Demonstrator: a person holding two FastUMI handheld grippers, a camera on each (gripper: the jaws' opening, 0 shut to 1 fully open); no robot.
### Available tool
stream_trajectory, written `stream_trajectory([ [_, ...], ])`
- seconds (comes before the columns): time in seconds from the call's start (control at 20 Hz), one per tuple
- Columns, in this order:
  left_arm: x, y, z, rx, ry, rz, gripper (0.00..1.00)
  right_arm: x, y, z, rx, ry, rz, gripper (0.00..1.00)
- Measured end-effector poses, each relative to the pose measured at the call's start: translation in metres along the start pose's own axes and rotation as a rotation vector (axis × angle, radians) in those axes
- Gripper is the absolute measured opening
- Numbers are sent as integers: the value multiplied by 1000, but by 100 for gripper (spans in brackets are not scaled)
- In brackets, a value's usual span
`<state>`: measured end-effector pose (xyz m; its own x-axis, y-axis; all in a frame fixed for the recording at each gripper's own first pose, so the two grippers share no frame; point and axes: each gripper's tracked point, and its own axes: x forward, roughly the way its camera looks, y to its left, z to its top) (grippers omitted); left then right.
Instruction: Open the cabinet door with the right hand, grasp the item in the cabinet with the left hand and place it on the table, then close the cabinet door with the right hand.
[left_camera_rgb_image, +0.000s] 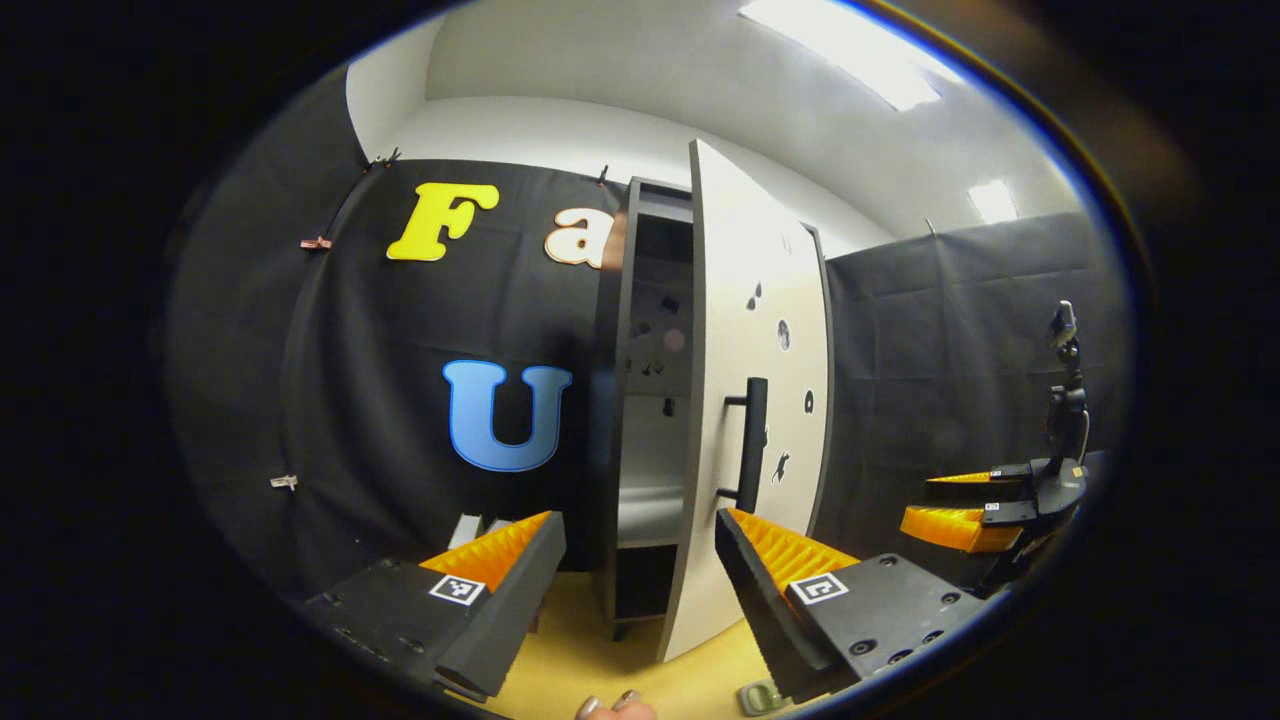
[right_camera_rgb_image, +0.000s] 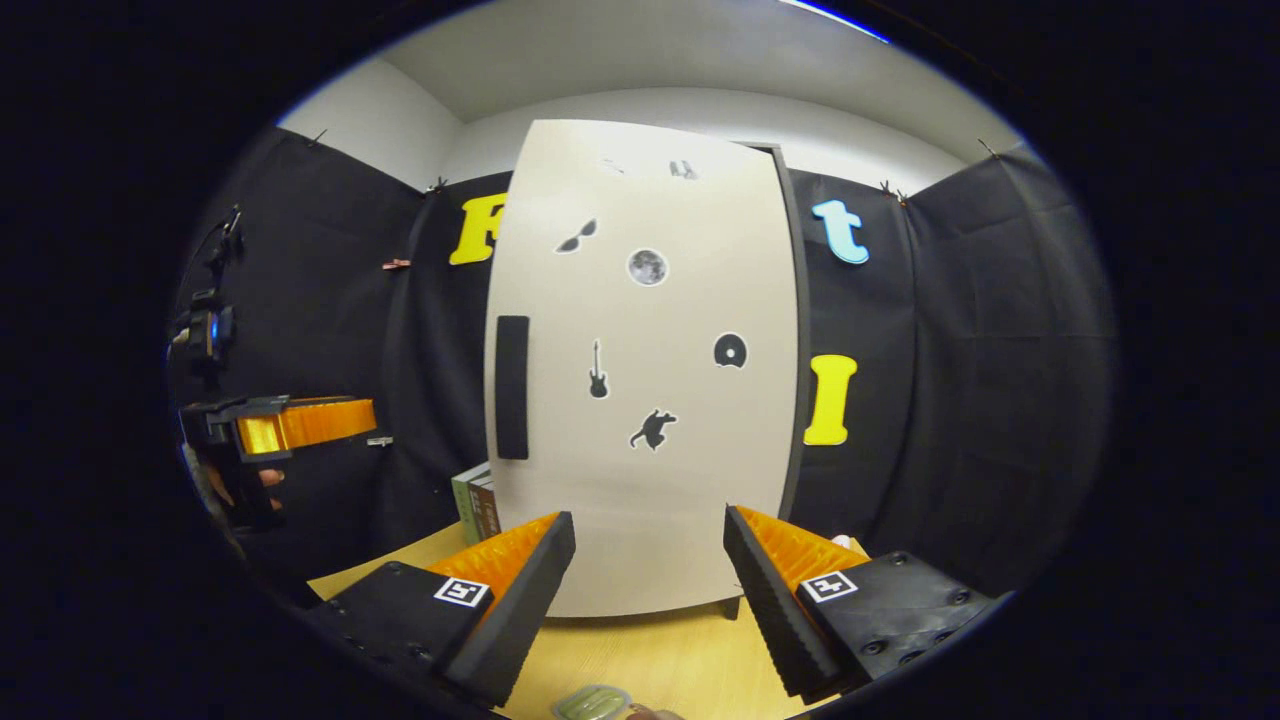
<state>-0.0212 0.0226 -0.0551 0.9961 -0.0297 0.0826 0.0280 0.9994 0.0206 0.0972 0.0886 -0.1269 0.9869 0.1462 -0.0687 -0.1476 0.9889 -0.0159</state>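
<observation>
Left gripper view: the left gripper (left_camera_rgb_image: 637, 560) hangs with its jaws released and nothing between them, facing the edge of the cabinet door (left_camera_rgb_image: 760, 400), which stands ajar. Its dark handle (left_camera_rgb_image: 752, 443) sticks out toward us. Through the gap the cabinet (left_camera_rgb_image: 650, 400) shows shelves; the item inside I cannot make out for certain. Off to the right floats the right gripper (left_camera_rgb_image: 965, 505), apart from the door. A small green object (left_camera_rgb_image: 760, 697) lies on the worktop (left_camera_rgb_image: 600, 660) near the bottom edge.

Right gripper view: the right gripper (right_camera_rgb_image: 648, 565) faces the door's front square on, jaws released, grasping nothing. Black stickers (right_camera_rgb_image: 598, 370) dot the door: a guitar, sunglasses, a moon; no readable writing. Books (right_camera_rgb_image: 477, 505) stand just left of the door. The left gripper is at far left
</observation>
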Motion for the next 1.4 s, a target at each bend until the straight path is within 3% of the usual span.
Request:
stream_trajectory([
  [0.2, 0, -21, 2, 50, -7, 51, 95, -5, -20, 19, 15, -56, -30, 97],
  [0.65, 3, -68, 2, 54, -19, 11, 95, -15, -39, 33, -29, -103, -60, 97],
  [1.05, 11, -61, 5, 51, -24, 35, 94, -16, -34, 44, -72, -119, -116, 97],
  [1.4, 17, -57, 4, 17, -24, 34, 95, -18, -30, 46, -86, -128, -118, 97],
])
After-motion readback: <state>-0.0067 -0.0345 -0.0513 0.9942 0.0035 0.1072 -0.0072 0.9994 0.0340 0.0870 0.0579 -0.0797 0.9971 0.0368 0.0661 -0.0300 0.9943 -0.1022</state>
